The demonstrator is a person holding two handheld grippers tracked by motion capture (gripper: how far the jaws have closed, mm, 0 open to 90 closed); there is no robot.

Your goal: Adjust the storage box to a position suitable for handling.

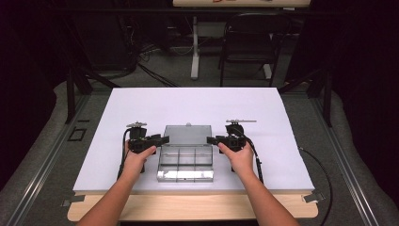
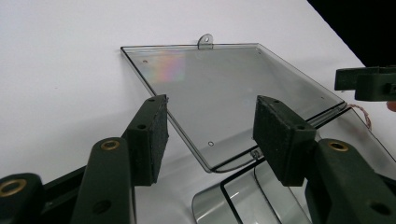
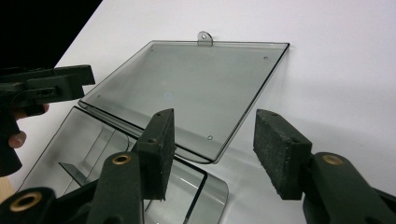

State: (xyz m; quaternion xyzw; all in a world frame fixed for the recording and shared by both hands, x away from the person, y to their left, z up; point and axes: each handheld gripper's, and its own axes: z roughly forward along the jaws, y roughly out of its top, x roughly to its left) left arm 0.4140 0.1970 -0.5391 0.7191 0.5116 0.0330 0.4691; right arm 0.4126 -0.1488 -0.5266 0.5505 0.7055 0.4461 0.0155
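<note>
The clear plastic organizer box [image 1: 186,160] is sitting open near the person's edge of the white table [image 1: 141,101], its lid [image 1: 187,134] lying flat behind the divided tray, away from the person. The box's long axis is running left to right, so its two short ends are facing the two hands.

The left gripper [image 1: 160,139] is hovering just beside the lid's left end, near the hinge line, and the right gripper [image 1: 211,140] is mirroring it at the right end; both look about equally near.

In the left gripper view, the lid's near corner [image 2: 212,165] is lying between that gripper's spread jaws, with the pads [image 2: 156,135] clear of the plastic. The right gripper view is showing the same: its jaws are standing apart around the opposite corner [image 3: 215,156], gripping nothing.

Judging from this, the coming move is turning on each gripper pinching its own corner of the lid, so it can be swung forward over the tray.
</note>
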